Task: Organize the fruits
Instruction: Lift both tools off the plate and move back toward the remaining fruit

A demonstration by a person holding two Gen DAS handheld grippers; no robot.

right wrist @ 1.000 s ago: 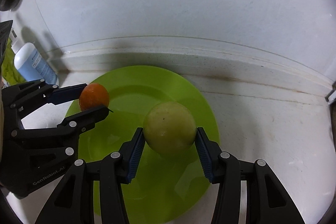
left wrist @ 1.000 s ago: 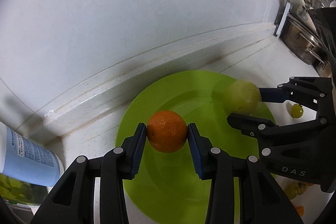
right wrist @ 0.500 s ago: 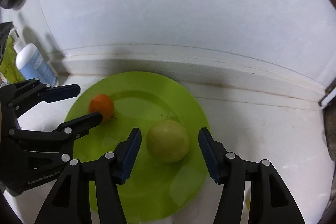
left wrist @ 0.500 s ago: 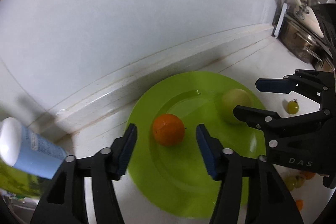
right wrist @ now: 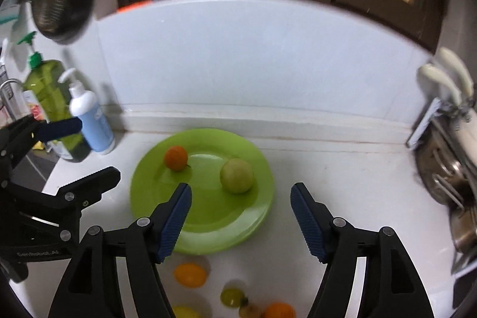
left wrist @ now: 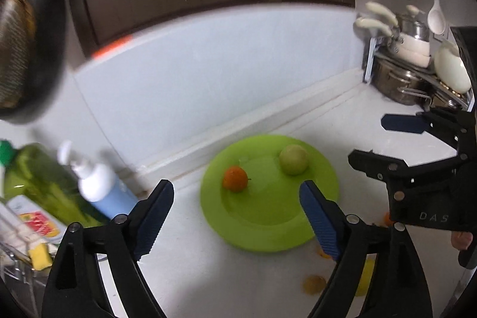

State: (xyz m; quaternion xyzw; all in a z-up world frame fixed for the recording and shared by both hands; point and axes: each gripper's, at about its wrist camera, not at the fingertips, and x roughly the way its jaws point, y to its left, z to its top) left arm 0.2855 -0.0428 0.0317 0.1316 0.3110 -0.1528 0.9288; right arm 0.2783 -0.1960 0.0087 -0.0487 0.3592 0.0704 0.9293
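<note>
Claws — left claw (left wrist: 235,216) and right claw (right wrist: 241,216) — are gaping wide, empty, above the round lime-green plate (right wrist: 208,231); next, picking loose fruits (right wrist: 190,275) off the white tabletop (right wrist: 342,169).

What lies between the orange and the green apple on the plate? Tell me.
Nothing: only bare plate separates the orange from the green apple; both wrist views show it.

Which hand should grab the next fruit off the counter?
Probably the right gripper. It is open and the loose orange fruit and small green fruit lie just below it; the open left gripper sits farther left.
</note>
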